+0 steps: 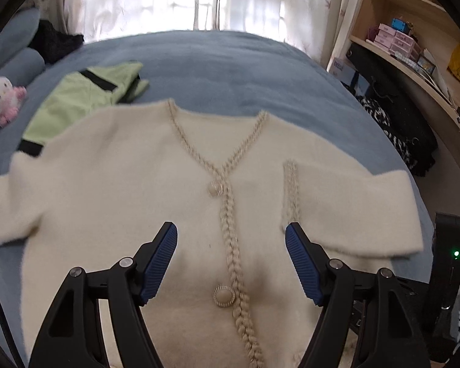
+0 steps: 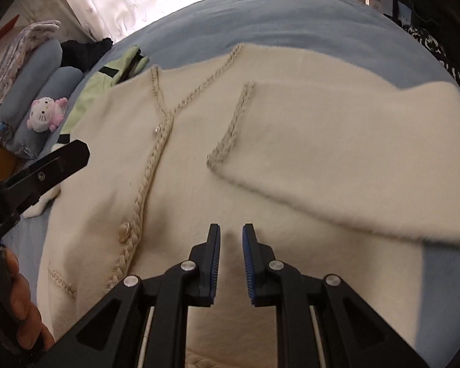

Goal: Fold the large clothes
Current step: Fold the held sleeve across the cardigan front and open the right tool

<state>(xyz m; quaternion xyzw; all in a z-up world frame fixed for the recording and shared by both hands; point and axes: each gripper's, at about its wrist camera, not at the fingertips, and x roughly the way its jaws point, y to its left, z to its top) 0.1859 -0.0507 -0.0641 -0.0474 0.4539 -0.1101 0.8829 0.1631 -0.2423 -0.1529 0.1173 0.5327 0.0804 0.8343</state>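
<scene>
A cream fluffy cardigan [image 1: 132, 190] with braided trim and pearl buttons lies flat, front up, on the blue bed [image 1: 230, 64]. Its right sleeve [image 2: 352, 153] is folded in across the body; the left sleeve [image 1: 6, 205] lies spread out. My left gripper [image 1: 231, 230] is wide open above the cardigan's button line, holding nothing. My right gripper [image 2: 231, 230] hovers over the cardigan [image 2: 113, 165] below the folded sleeve, jaws a narrow gap apart, nothing between them. The left gripper also shows at the left edge of the right wrist view [image 2: 58, 159].
A folded light green garment [image 1: 86, 92] with black trim lies beyond the cardigan's left shoulder. A plush toy [image 1: 1, 98] and blue pillows [image 2: 30, 92] sit at the left. A wooden shelf unit [image 1: 414, 40] and dark bags [image 1: 398, 122] stand to the right of the bed.
</scene>
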